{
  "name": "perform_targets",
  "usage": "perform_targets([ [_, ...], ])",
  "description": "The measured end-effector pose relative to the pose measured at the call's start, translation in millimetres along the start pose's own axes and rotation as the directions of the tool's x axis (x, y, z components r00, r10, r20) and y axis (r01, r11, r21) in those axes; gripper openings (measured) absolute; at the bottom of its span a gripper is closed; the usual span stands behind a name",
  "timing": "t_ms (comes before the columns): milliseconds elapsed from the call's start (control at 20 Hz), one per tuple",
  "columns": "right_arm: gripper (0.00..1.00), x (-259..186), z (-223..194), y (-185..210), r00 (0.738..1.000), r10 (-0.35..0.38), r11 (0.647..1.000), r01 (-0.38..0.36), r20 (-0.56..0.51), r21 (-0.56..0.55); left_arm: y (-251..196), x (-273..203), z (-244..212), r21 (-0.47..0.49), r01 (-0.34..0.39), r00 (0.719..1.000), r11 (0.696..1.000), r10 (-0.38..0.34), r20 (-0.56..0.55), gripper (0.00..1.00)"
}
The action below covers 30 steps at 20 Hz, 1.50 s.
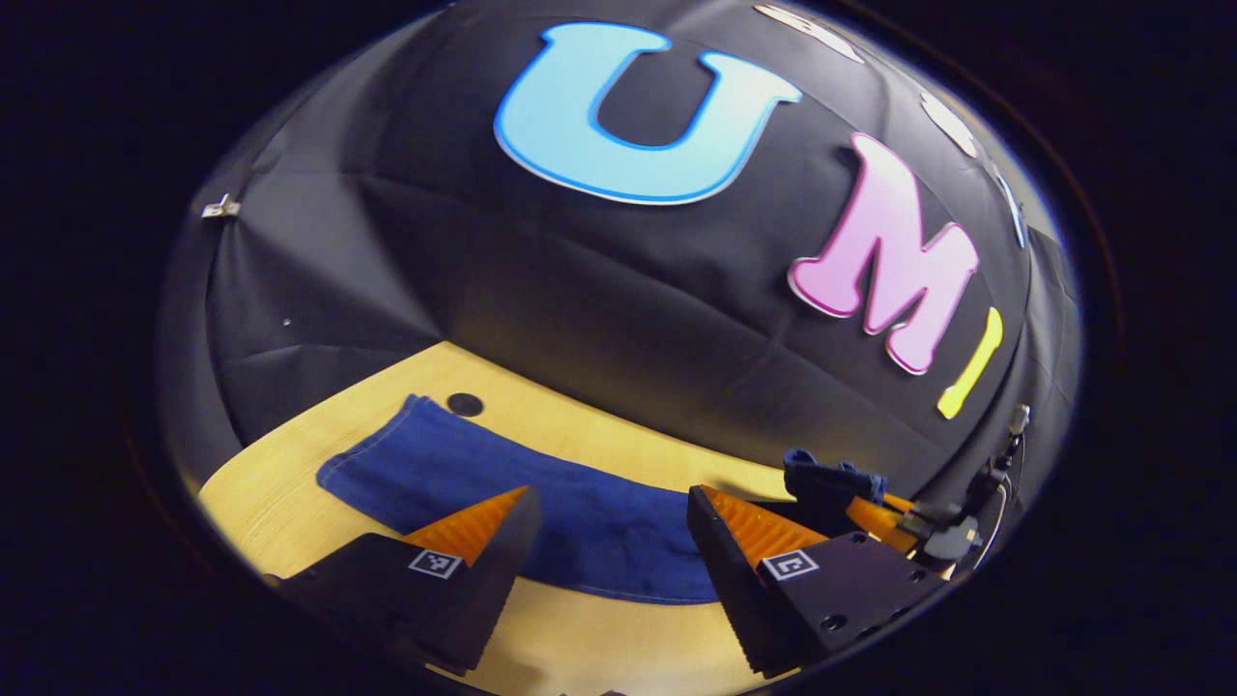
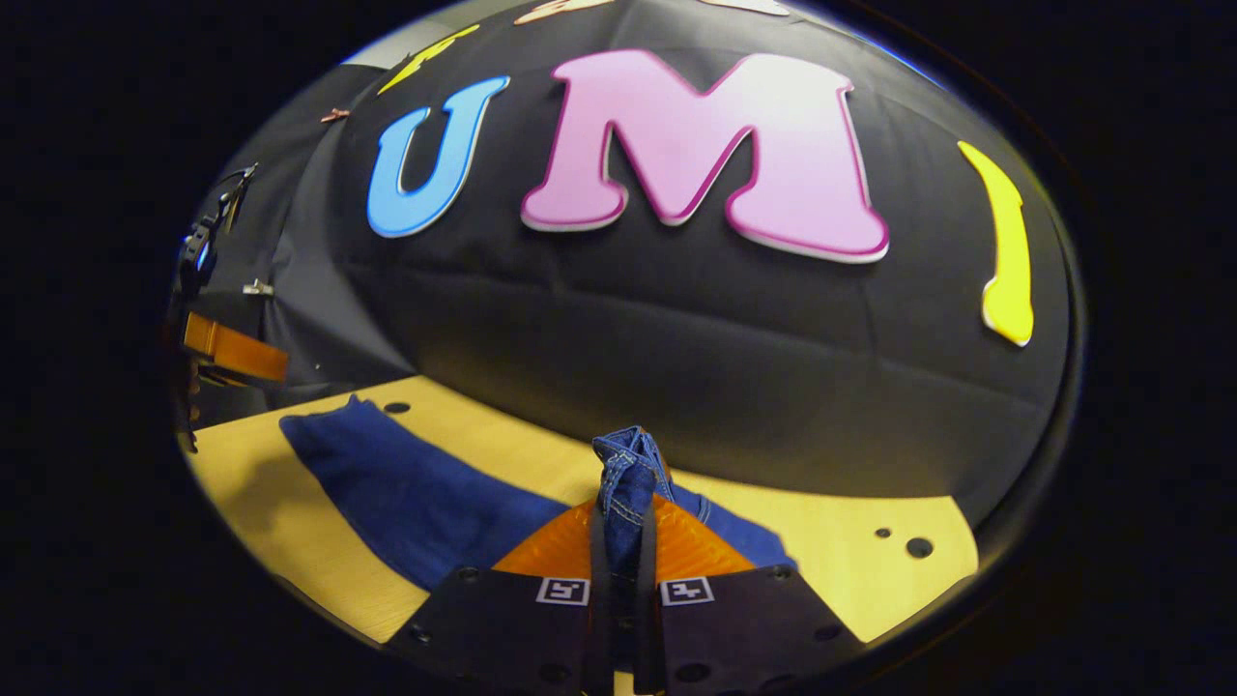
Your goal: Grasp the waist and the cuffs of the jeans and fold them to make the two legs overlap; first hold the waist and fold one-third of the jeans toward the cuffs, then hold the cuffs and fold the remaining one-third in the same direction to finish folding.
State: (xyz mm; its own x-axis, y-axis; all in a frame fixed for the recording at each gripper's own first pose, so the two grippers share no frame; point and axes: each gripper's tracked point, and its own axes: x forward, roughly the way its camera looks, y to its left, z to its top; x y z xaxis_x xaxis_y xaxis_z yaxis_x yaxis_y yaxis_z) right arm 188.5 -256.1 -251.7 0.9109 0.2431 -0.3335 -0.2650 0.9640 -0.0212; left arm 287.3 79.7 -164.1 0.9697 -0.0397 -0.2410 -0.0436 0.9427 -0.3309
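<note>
Dark blue jeans [image 1: 541, 493] lie stretched out across the pale wooden table [image 1: 580, 638]. My left gripper [image 1: 611, 498] hovers open just above their middle, its fingers apart with nothing between them. My right gripper [image 2: 623, 517] is shut on a bunched, seamed end of the jeans [image 2: 628, 464], which stands up between its fingers. From there the rest of the jeans [image 2: 416, 493] runs off flat to the left. In the left gripper view, the right gripper [image 1: 870, 512] holds that denim bunch [image 1: 831, 478] at the far right.
The table [image 2: 841, 551] has small dark holes [image 2: 918, 547] on its right part and one hole [image 1: 465, 404] beside the jeans' far end. The black cloth wall rises right behind the table. The left gripper [image 2: 232, 353] appears at the far left of the right gripper view.
</note>
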Motion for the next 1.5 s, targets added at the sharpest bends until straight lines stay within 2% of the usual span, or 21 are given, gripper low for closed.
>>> perform_targets([
  [100,0.12,-7,-25,3,0.999,0.013,1.000,-0.014,-0.048,-0.025,46,6,2,-0.015,-0.085,0.996,0.996,0.085,0.023,0.97],
  [150,0.20,-2,-34,16,0.996,0.038,0.999,-0.039,-0.077,-0.013,70,8,4,-0.016,-0.134,0.990,0.991,0.134,0.035,0.97],
  [200,0.21,2,-54,26,0.992,0.059,0.998,-0.058,-0.113,0.019,94,10,4,-0.010,-0.185,0.982,0.983,0.185,0.044,0.97],
  [350,0.70,1,-89,55,0.974,0.123,0.991,-0.109,-0.189,0.081,162,14,8,0.056,-0.342,0.939,0.938,0.339,0.063,0.97],
  [400,0.87,-2,-89,56,0.975,0.116,0.992,-0.105,-0.187,0.071,177,17,5,0.085,-0.357,0.934,0.930,0.354,0.051,0.96],
  [450,0.97,-3,-85,54,0.979,0.096,0.995,-0.087,-0.181,0.054,193,20,1,0.101,-0.379,0.925,0.920,0.377,0.037,0.96],
  [550,0.97,-10,-76,47,0.983,0.069,0.997,-0.063,-0.169,0.043,216,33,-9,0.108,-0.393,0.918,0.913,0.396,-0.008,0.97],
  [700,0.97,-22,-75,35,0.982,0.048,0.996,-0.033,-0.185,0.086,230,56,-29,0.155,-0.386,0.913,0.909,0.400,-0.074,0.97],
  [800,0.97,-27,-81,26,0.980,0.032,0.993,-0.008,-0.198,0.121,232,68,-50,0.135,-0.355,0.914,0.925,0.374,-0.159,0.96],
  [850,0.97,-30,-84,20,0.978,0.021,0.991,0.007,-0.208,0.132,231,66,-46,0.152,-0.362,0.912,0.920,0.383,-0.145,0.95],
  [900,0.97,-32,-91,17,0.974,0.018,0.989,0.016,-0.226,0.145,230,77,-48,0.153,-0.318,0.926,0.936,0.341,-0.161,0.99],
  [950,0.97,-36,-97,17,0.968,0.020,0.987,0.020,-0.250,0.158,222,75,-49,0.150,-0.287,0.935,0.946,0.311,-0.172,0.95],
  [1000,0.98,-38,-100,17,0.966,0.023,0.985,0.022,-0.256,0.172,218,78,-50,0.164,-0.264,0.938,0.950,0.293,-0.187,0.87],
  [1100,0.98,-42,-97,17,0.970,0.023,0.983,0.021,-0.242,0.180,218,85,-51,0.179,-0.233,0.942,0.956,0.268,-0.202,0.85],
  [1150,0.98,-44,-96,18,0.971,0.023,0.984,0.020,-0.239,0.178,211,85,-53,0.160,-0.207,0.949,0.965,0.238,-0.206,0.79],
  [1200,0.98,-46,-95,18,0.971,0.024,0.985,0.019,-0.238,0.173,210,90,-53,0.147,-0.191,0.954,0.970,0.219,-0.207,0.50],
  [1250,0.98,-48,-94,17,0.971,0.022,0.986,0.018,-0.237,0.167,210,89,-49,0.142,-0.189,0.957,0.972,0.214,-0.193,0.34],
  [1400,0.98,-54,-91,13,0.972,0.018,0.987,0.021,-0.235,0.161,203,78,-39,0.081,-0.190,0.968,0.978,0.201,-0.148,0.16],
  [1500,0.98,-59,-84,3,0.975,0.000,0.986,0.038,-0.222,0.165,198,77,-31,0.060,-0.194,0.972,0.979,0.200,-0.126,0.10],
])
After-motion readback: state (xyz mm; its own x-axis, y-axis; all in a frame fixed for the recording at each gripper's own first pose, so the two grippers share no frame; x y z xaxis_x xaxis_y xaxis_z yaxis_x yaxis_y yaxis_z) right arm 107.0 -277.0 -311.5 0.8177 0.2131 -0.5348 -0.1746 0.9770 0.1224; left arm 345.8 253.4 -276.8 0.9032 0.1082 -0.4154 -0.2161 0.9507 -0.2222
